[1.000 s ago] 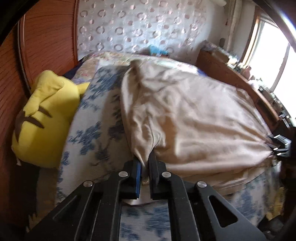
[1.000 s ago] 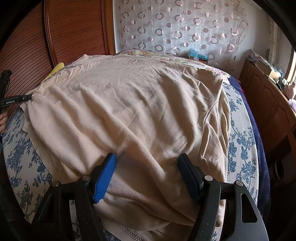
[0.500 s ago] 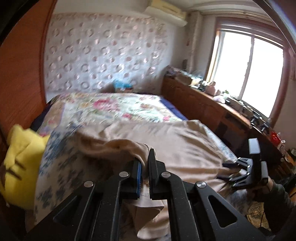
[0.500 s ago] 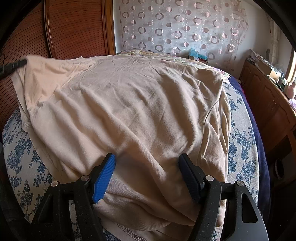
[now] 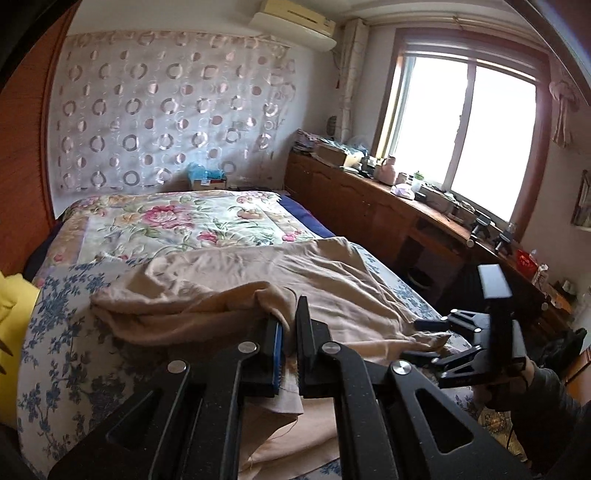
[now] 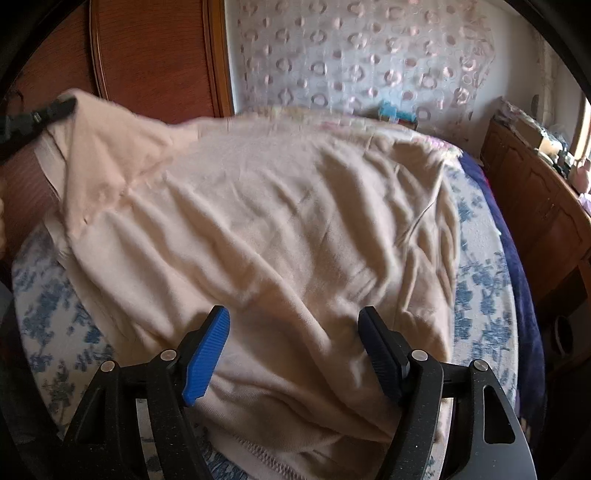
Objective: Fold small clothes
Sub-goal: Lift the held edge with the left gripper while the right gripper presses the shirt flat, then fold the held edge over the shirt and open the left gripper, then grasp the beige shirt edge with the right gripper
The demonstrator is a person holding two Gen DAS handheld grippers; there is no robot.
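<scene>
My left claw (image 5: 289, 332) is clenched on a bunched edge of the beige garment (image 5: 325, 280), the cloth pinched between its two fingers and held up off the bed, with a loose flap hanging below them. My right claw (image 6: 295, 350) is released, its blue-padded fingers (image 6: 205, 356) spread wide and resting low over the near hem of the same garment (image 6: 266, 236), one finger on either side of a broad fold without gripping it. In the left wrist view the right claw (image 5: 436, 341) shows at the near right edge of the bed, close to the cloth's corner. The garment lies spread across the near half of the bed, wrinkled, on a blue-and-white floral sheet (image 5: 70, 354); its left corner rises where my left claw (image 6: 55, 110) lifts it in front of the wooden headboard (image 6: 155, 55). At the far left edge a yellow plush toy (image 5: 14, 332) sits against the sheet. Beyond the garment comes a floral quilt with pink flowers (image 5: 184, 221), then a small box with blue wrapping (image 5: 207, 177) against the curtain patterned with rings (image 5: 166, 118). To the right a long wooden cabinet (image 5: 369, 206) runs under the bright window (image 5: 465, 125), its top crowded with small items, and an air conditioner (image 5: 295, 22) hangs high on the wall.
</scene>
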